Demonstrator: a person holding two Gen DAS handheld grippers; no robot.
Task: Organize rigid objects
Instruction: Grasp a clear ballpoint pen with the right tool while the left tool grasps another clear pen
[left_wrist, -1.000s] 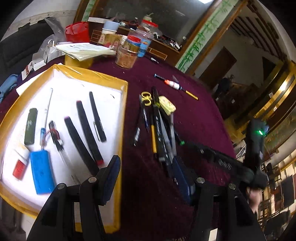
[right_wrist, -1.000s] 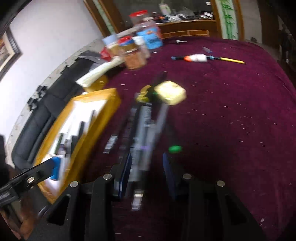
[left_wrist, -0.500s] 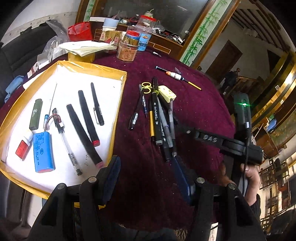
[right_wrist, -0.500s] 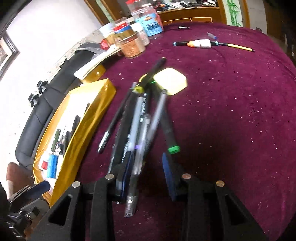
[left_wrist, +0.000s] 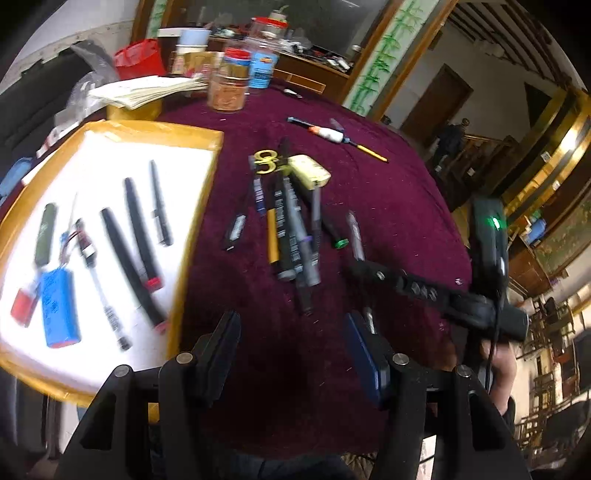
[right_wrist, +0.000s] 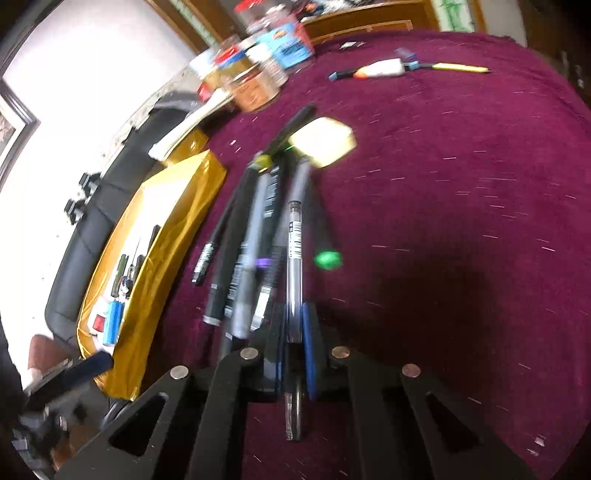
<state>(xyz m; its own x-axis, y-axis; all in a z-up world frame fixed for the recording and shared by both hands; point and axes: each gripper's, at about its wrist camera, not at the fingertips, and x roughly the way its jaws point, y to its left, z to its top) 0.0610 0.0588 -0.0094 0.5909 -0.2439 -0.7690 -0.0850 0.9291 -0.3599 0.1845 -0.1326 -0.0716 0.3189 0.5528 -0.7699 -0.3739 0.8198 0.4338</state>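
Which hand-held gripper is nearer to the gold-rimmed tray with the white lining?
The left. The left hand-held gripper hangs open beside the tray's near corner; the right hand-held gripper, shut on a clear pen, is beyond the pen pile.

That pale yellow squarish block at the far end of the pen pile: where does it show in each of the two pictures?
Left wrist view: the pale yellow block lies upper centre, at the far end of the pen pile.
Right wrist view: the block sits upper centre, beyond the pens.
Shared landmark: the green pen cap, nearer than the block in both.
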